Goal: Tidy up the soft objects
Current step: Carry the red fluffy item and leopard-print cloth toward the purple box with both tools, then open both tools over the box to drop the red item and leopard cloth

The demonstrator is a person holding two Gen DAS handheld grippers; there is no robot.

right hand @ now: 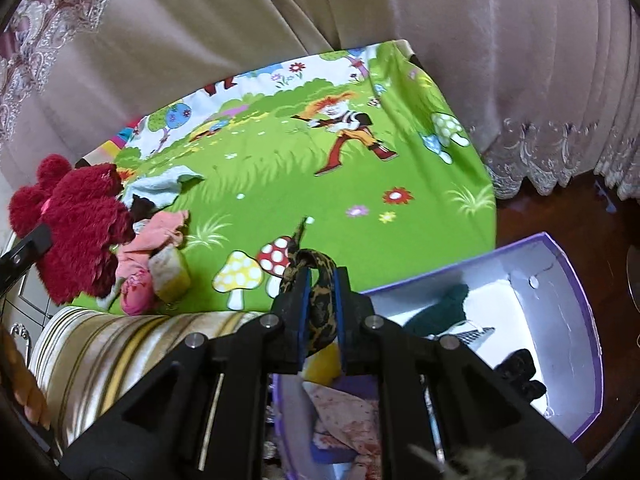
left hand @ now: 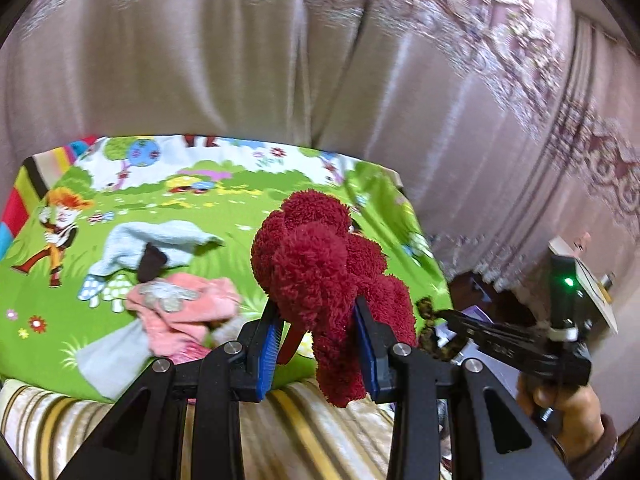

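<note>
A green cartoon sheet (left hand: 224, 216) covered the bed, with curtains (left hand: 240, 60) hanging behind it. At nine o'clock in the left wrist view lay a blue cloth (left hand: 160, 240), with a dark scrap (left hand: 152, 262) on it, and a pink cloth (left hand: 188, 308) touching its near edge. A striped cover (left hand: 300, 432) ran along the bed's near edge at six o'clock.

The left claw (left hand: 320, 336) was clamped on a red plush (left hand: 320, 272), its blue pads pressed into the plush's lower part while the bulk stood up above the sheet and hid part of it.

In the right wrist view the plush sat at nine o'clock, and beside the pink cloth stood a yellowish sponge (right hand: 170, 272). At four o'clock a purple box (right hand: 560, 320) lay open on the dark floor (right hand: 560, 216), holding a green cloth (right hand: 444, 308) and a black one (right hand: 520, 372).

The right claw (right hand: 320, 292) stood nearly together, pinching a leopard-print band (right hand: 320, 280) that looped over its tips, at the bed's near edge just beside the box.
</note>
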